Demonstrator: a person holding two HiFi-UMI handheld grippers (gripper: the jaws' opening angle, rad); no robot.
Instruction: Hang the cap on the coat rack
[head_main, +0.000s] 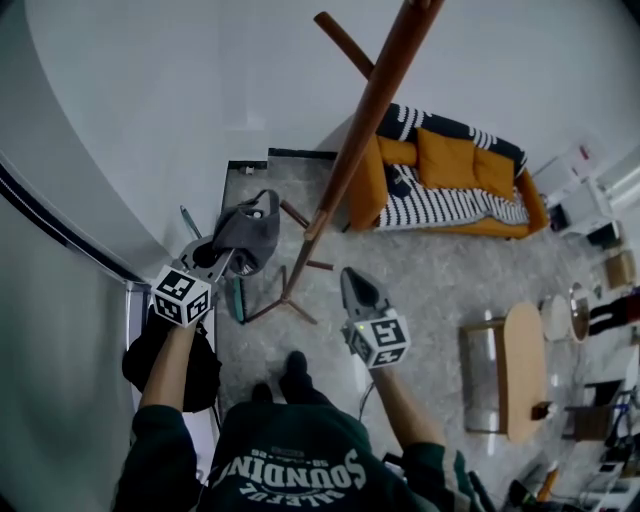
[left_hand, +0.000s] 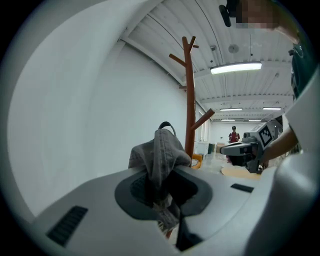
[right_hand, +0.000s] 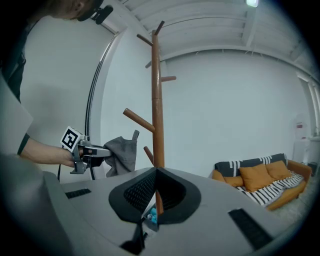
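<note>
Grey cloth cap (head_main: 252, 232) hangs pinched tight in the left gripper (head_main: 226, 254), just left of the brown wooden coat rack (head_main: 350, 150) (it is not on a peg). The right gripper (head_main: 352, 280) is at the coat rack's right, its jaws pressed together on nothing.

Coat rack (head_main: 360, 130) ahead, wall (head_main: 150, 100) close left

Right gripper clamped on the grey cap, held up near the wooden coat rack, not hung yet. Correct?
No: it's the left gripper clamped on the grey cap, held up near the wooden coat rack, not hung yet. The left gripper view shows the fabric between its jaws.
</note>
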